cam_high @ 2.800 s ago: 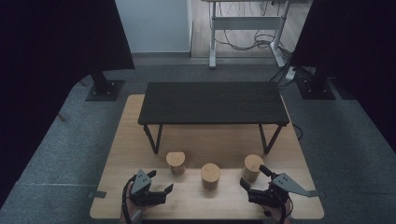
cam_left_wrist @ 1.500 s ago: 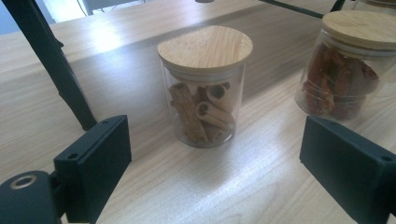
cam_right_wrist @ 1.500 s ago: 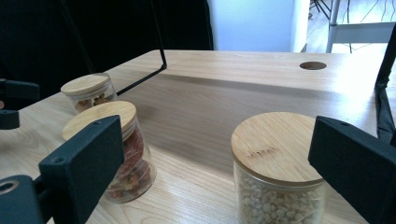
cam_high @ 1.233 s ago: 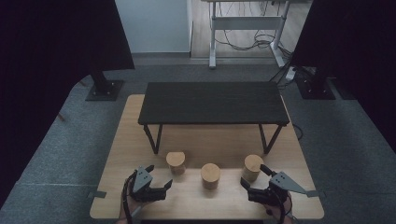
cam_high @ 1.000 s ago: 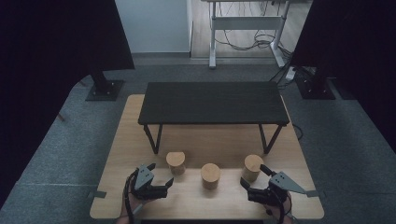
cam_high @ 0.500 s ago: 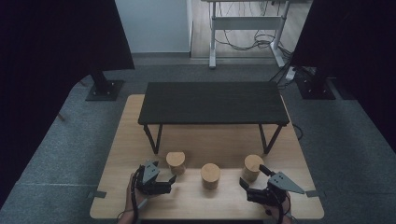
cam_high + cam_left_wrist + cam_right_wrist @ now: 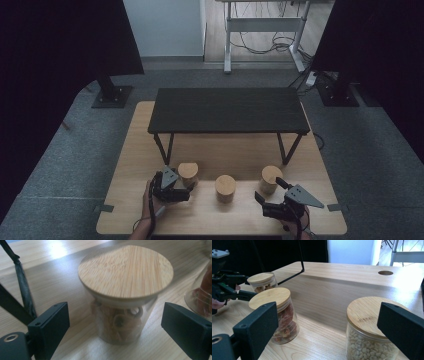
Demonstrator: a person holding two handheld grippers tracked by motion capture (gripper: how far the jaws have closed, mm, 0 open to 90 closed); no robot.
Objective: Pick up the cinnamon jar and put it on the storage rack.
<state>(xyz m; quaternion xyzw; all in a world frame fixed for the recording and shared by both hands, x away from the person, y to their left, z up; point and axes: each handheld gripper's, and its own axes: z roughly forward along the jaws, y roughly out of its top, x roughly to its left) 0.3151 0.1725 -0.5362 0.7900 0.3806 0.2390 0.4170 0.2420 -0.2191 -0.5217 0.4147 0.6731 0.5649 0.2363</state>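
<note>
I am holding two grippers over a wooden table [image 7: 150,150]. My left gripper [image 7: 113,325] has its jaws spread wide, one on each side of a glass jar [image 7: 122,302]. They do not touch the glass. I think I put them there so they can close on the jar next. The jar is in the gap, a bit past the jaw tips, toward 12 o'clock from my hand. It has a round bamboo lid [image 7: 126,271], shut flat on top. Inside I can see brown curly bits, but they are too blurry to name.

My right gripper [image 7: 327,325] is wide open too and holds nothing. I think it just waits low by the table edge. A jar of small pale beans [image 7: 372,340] sits between its jaws, near the right one. A jar of red and orange pieces [image 7: 280,320] is at 10 o'clock from it.

Now I count. There are three jars, all with bamboo lids on. From above they sit in a row: one on the left, one in the middle, one on the right. There are two grippers. There is one small black bench [image 7: 227,110] standing on the table behind the jars, at 12 o'clock.

No one told me the job, so I am only guessing that the left jar gets picked up.
</note>
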